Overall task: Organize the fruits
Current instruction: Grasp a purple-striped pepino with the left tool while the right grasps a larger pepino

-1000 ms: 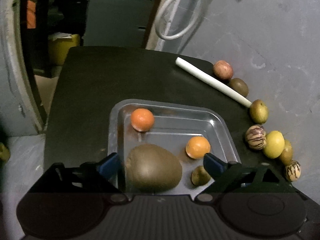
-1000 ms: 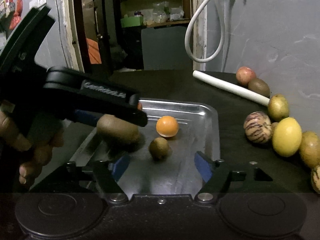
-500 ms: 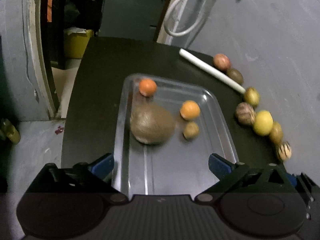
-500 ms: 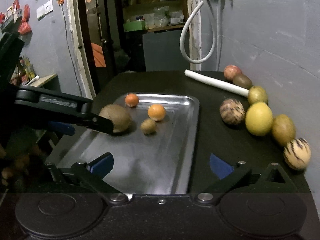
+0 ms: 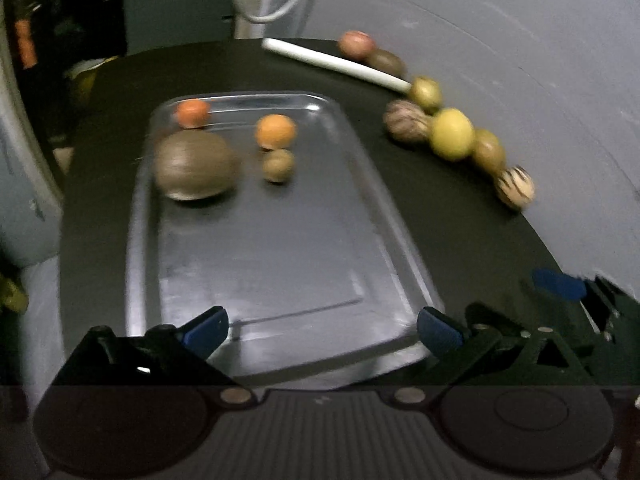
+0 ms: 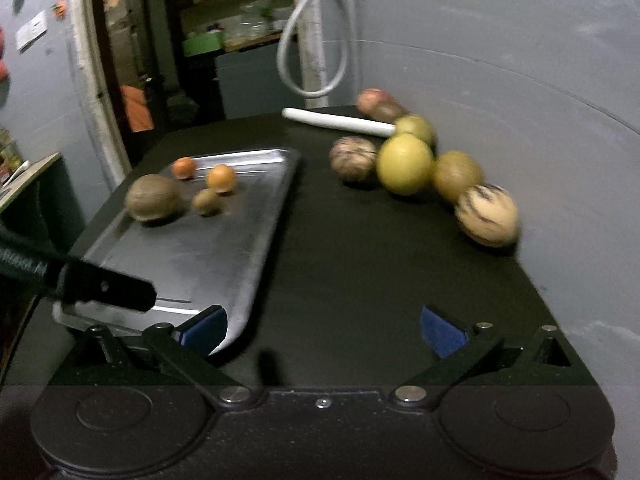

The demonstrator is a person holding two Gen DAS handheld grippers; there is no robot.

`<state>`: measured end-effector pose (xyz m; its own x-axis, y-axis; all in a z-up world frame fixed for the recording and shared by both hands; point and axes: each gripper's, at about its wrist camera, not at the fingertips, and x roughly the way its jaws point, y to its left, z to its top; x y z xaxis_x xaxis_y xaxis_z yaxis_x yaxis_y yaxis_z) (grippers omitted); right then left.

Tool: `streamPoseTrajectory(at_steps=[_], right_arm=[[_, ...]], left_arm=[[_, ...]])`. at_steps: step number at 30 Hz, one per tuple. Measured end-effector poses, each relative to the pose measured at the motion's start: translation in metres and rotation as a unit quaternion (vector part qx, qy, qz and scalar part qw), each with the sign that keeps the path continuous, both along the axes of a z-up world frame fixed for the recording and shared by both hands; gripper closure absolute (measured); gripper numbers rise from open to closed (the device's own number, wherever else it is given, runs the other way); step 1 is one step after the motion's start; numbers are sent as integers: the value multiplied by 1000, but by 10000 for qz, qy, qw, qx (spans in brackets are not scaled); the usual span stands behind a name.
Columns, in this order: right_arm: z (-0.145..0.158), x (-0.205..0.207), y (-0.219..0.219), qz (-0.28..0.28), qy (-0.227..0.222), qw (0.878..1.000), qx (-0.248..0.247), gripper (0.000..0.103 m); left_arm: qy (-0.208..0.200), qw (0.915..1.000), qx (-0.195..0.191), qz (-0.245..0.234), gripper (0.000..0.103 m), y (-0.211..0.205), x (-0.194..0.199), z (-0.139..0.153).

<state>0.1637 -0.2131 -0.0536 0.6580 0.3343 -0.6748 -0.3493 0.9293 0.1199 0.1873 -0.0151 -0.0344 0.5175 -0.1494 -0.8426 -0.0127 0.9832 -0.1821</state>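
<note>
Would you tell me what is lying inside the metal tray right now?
Inside the metal tray: one large brown fruit, two oranges and a small brown fruit. Nothing shows beneath them.

A grey wall (image 6: pixel 500 92) is curving around the right side of the dark worktop (image 6: pixel 360 280). A white hose (image 6: pixel 312 60) is hanging in a loop at the far end. On the left, an open doorway (image 6: pixel 132 60) is showing a dim room with a shelf (image 6: pixel 232 36) full of blurry things. The light is looking low and dull.
</note>
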Motion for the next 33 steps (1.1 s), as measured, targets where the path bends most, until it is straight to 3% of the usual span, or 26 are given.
streamPoseTrajectory(at_steps=[11, 22, 27, 33], right_arm=[[-9, 7, -37, -760, 85, 9970, -153, 1], [-6, 59, -30, -1273, -231, 9900, -565, 1], [-9, 86, -34, -1847, -56, 9827, -131, 2], [-16, 101, -39, -2543, -32, 9655, 551, 8]], left_arm=[[17, 9977, 31, -670, 1, -51, 23, -4], [-553, 9919, 560, -995, 1, -63, 111, 8], [-593, 9879, 772, -1211, 1, -63, 149, -1], [-707, 9776, 1061, -1675, 1, -66, 181, -16]])
